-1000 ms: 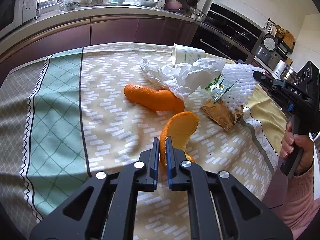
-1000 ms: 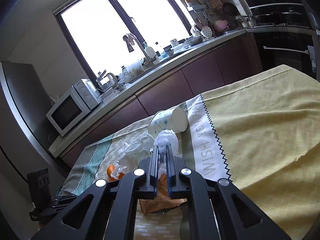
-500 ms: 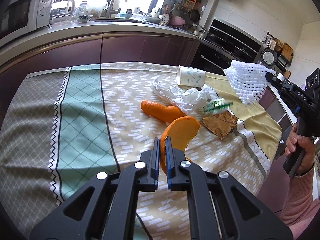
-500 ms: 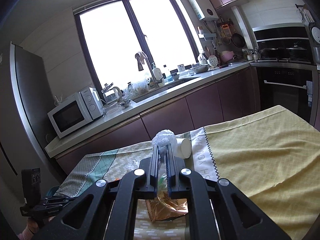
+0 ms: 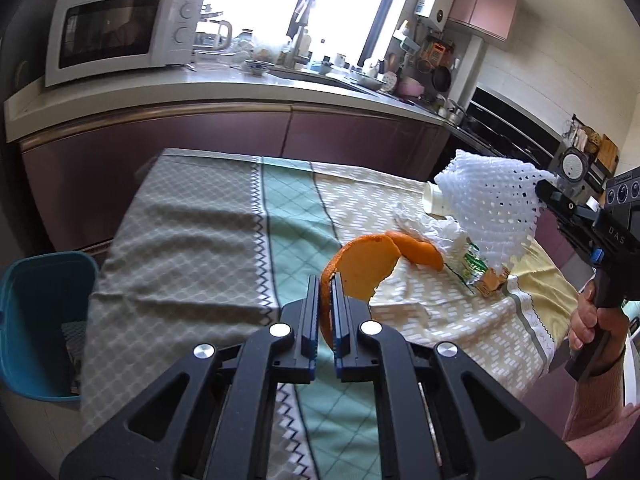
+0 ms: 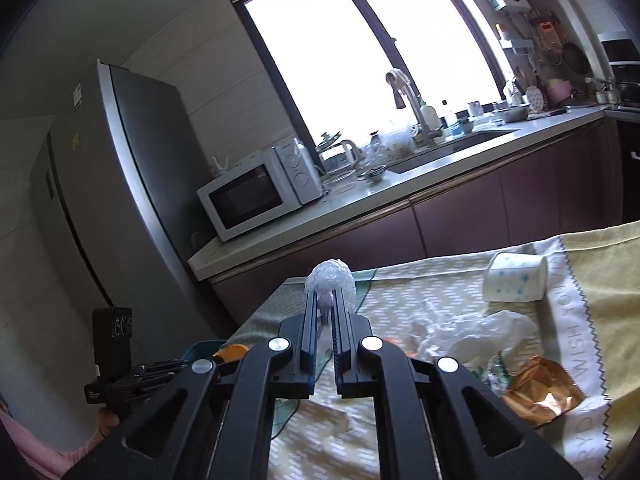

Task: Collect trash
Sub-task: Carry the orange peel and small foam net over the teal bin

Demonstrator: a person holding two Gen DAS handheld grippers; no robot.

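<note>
My left gripper [image 5: 326,280] is shut on a curved piece of orange peel [image 5: 366,266], held up above the patterned tablecloth [image 5: 192,240]. A second orange peel [image 5: 420,250] lies behind it. My right gripper [image 6: 328,300] is shut on a white foam fruit net [image 6: 331,280]; in the left wrist view the net [image 5: 492,212] hangs from that gripper at the right. On the cloth lie a tipped paper cup [image 6: 514,278], crumpled white plastic [image 6: 476,330], a green wrapper [image 5: 474,266] and a brown foil bag [image 6: 540,390].
A blue bin [image 5: 36,320] stands on the floor off the table's left end. Behind the table runs a kitchen counter [image 5: 248,92] with a microwave [image 5: 116,32] and a sink. A fridge [image 6: 104,184] stands left of the counter. A person's hand [image 5: 588,320] grips the right tool.
Both grippers have risen and swung left with their loads: the peel is off the cloth, the foam net lifted clear of the trash pile. The blue bin has come into view.
</note>
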